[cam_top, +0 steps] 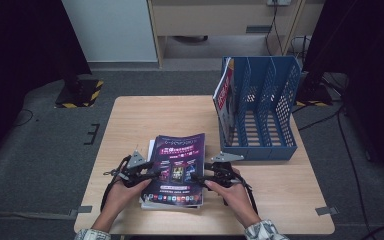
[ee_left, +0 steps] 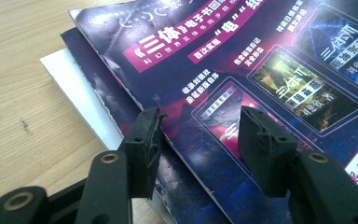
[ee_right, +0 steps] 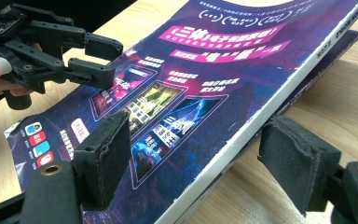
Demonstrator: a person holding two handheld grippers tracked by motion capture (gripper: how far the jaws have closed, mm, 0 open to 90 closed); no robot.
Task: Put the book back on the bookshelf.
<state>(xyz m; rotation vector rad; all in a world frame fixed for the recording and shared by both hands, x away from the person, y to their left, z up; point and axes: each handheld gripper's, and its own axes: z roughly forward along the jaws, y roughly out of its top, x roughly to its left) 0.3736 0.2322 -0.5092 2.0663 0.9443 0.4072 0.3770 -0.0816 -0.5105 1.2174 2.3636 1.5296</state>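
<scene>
A stack of magazines lies at the table's near middle; the top magazine (cam_top: 178,157) (ee_left: 205,51) (ee_right: 223,70) has a purple cover with pink banners. My left gripper (cam_top: 153,172) (ee_left: 198,135) stands open over the cover's left edge, with nothing between its jaws. My right gripper (cam_top: 198,176) (ee_right: 191,154) is open at the right edge: one jaw hangs over the cover, the other stands outside the thick edge, and neither pad presses. The right gripper view also has the left gripper (ee_right: 98,60) across the cover.
A second purple magazine (ee_left: 98,79) and a white one (ee_left: 67,77) stick out under the top one. A blue slotted file holder (cam_top: 267,110) stands at the table's right back, with a red-and-white magazine (cam_top: 224,95) upright in its leftmost slot. Bare wood table (cam_top: 145,115) lies behind the stack.
</scene>
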